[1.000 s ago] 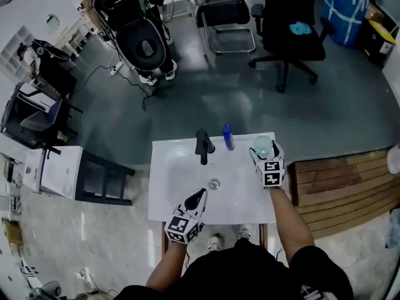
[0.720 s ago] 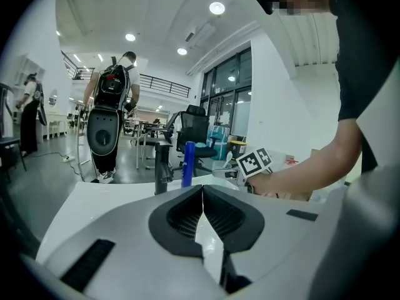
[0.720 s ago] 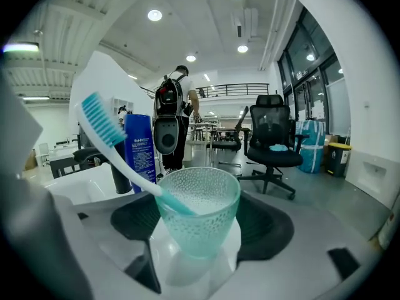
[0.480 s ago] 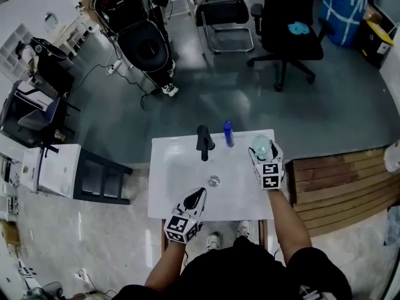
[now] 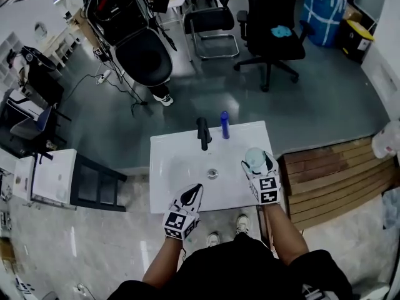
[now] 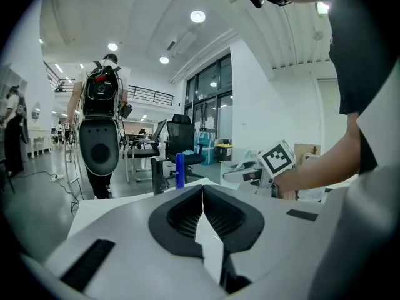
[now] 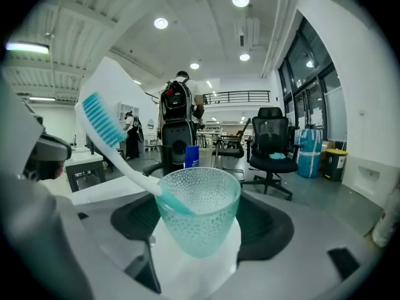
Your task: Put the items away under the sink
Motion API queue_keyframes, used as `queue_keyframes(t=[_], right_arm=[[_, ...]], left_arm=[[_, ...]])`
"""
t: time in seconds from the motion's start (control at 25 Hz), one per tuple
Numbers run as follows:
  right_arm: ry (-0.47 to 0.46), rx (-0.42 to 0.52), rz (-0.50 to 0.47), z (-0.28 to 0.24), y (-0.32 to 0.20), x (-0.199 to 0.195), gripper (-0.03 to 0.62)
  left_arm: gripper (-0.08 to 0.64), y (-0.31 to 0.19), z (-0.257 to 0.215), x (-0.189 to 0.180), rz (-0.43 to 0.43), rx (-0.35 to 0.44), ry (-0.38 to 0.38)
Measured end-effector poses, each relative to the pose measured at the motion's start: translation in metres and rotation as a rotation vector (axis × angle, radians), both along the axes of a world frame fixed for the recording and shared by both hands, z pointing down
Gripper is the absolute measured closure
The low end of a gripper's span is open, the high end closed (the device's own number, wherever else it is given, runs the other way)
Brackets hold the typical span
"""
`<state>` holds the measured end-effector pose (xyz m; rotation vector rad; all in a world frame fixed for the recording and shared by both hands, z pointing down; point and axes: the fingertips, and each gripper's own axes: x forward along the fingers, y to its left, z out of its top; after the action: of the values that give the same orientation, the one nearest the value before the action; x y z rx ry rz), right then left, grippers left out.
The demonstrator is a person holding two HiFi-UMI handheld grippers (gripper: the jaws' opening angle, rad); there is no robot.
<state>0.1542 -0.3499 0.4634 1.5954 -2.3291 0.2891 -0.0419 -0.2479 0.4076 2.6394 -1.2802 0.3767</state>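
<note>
A clear teal cup (image 7: 199,208) with a white and teal toothbrush (image 7: 119,145) leaning in it is gripped by my right gripper (image 7: 200,242). Its jaws have just closed in on the cup. In the head view that gripper (image 5: 258,165) holds the cup (image 5: 252,157) above the right side of the white sink top (image 5: 172,161). A blue bottle (image 5: 224,125) stands at the back edge beside the black faucet (image 5: 203,133). My left gripper (image 5: 199,186) hovers at the sink's front edge, shut and empty. The left gripper (image 6: 203,189) points at the bottle (image 6: 180,169).
A wooden platform (image 5: 331,180) lies right of the sink. A black open frame (image 5: 97,183) and a white cabinet (image 5: 53,177) stand to the left. Beyond the sink are a person carrying black equipment (image 5: 140,49), office chairs (image 5: 272,30) and a blue bag (image 5: 325,5).
My right gripper has carried the cup from the sink top's back right corner toward the front and up. The left gripper has shifted slightly toward the front edge.
</note>
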Motion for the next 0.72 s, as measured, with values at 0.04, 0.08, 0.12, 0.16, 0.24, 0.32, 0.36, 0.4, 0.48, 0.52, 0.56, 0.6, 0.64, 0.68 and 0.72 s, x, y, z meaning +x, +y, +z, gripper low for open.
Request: queue_keyframes(t=[0.04,0.08,0.12,0.16,0.24,0.32,0.36,0.4,0.48,0.52,0.56,0.6,0.64,0.68,0.72], right_arm=[[0.002,0.004,-0.001,-0.004,0.012,-0.005,0.210],[0.001,0.009,0.001,-0.009,0.024,-0.010,0.210],[-0.003,0.014,0.006,-0.014,0.036,-0.014,0.210],[-0.010,0.022,0.012,-0.020,0.048,-0.018,0.209],[-0.019,0.040,0.027,-0.031,0.072,-0.025,0.210],[-0.013,0.060,0.043,-0.041,0.095,-0.033,0.210],[-0.008,0.067,0.050,-0.045,0.108,-0.037,0.210],[-0.005,0.070,0.055,-0.049,0.123,-0.041,0.209],[-0.008,0.073,0.061,-0.056,0.153,-0.049,0.210],[-0.009,0.075,0.060,-0.059,0.164,-0.052,0.209],[-0.009,0.077,0.056,-0.063,0.175,-0.056,0.209],[-0.008,0.079,0.050,-0.066,0.184,-0.060,0.209],[-0.010,0.080,0.043,-0.069,0.194,-0.064,0.209],[-0.015,0.081,0.037,-0.072,0.204,-0.066,0.209],[-0.022,0.082,0.032,-0.075,0.213,-0.067,0.209]], left_arm=[[0.538,0.005,-0.003,-0.004,0.006,0.007,0.006],[0.538,0.010,-0.006,-0.006,0.013,0.013,0.011],[0.538,0.015,-0.009,-0.008,0.023,0.019,0.016],[0.538,0.021,-0.011,-0.009,0.034,0.024,0.020],[0.538,0.034,-0.014,-0.010,0.065,0.038,0.015],[0.538,0.049,-0.014,-0.008,0.108,0.061,-0.001],[0.538,0.058,-0.013,-0.008,0.130,0.064,-0.005],[0.538,0.069,-0.010,-0.007,0.150,0.059,-0.003],[0.538,0.088,-0.005,-0.006,0.184,0.042,0.010],[0.538,0.095,-0.004,-0.005,0.198,0.037,0.019],[0.538,0.100,-0.004,-0.003,0.210,0.036,0.027],[0.538,0.104,-0.006,-0.003,0.217,0.038,0.035],[0.538,0.108,-0.009,-0.002,0.220,0.041,0.044],[0.538,0.112,-0.012,0.000,0.220,0.044,0.052],[0.538,0.116,-0.016,0.003,0.218,0.048,0.060]])
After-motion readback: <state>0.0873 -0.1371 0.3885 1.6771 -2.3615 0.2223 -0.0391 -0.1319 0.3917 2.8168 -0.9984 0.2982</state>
